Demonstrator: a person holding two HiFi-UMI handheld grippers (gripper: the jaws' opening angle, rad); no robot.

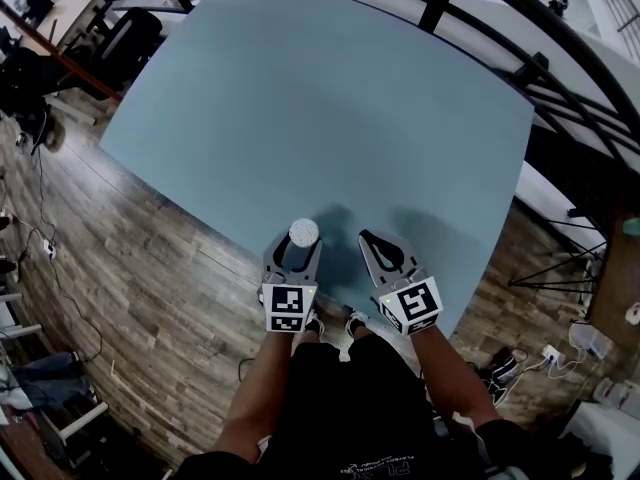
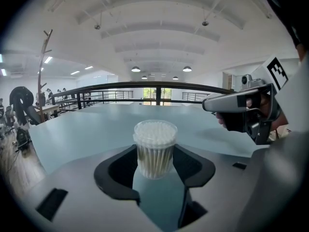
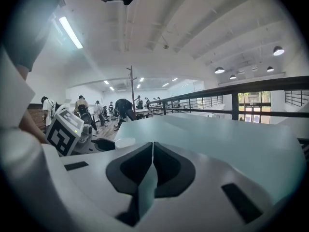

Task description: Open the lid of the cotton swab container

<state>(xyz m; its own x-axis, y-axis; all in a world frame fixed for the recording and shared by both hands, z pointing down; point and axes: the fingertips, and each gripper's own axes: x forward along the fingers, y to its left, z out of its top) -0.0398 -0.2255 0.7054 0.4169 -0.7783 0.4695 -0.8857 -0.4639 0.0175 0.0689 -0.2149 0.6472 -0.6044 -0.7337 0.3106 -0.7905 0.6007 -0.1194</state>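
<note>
A clear round cotton swab container (image 1: 303, 232), packed with white swabs, stands upright near the front edge of the teal table (image 1: 330, 118). Its clear lid sits on top. My left gripper (image 1: 299, 244) has its jaws around the container's body. In the left gripper view both black pads (image 2: 124, 164) touch the sides of the container (image 2: 154, 149). My right gripper (image 1: 368, 238) hovers just right of it, shut and empty, with its pads meeting in the right gripper view (image 3: 152, 146). That view also shows the container's lid (image 3: 124, 142) at the left.
The table's front edge (image 1: 300, 268) runs just under both grippers, with wood floor (image 1: 150, 298) below it. A black railing (image 1: 560, 88) curves round the table's far and right sides. Cables and a power strip (image 1: 548, 353) lie on the floor at the right.
</note>
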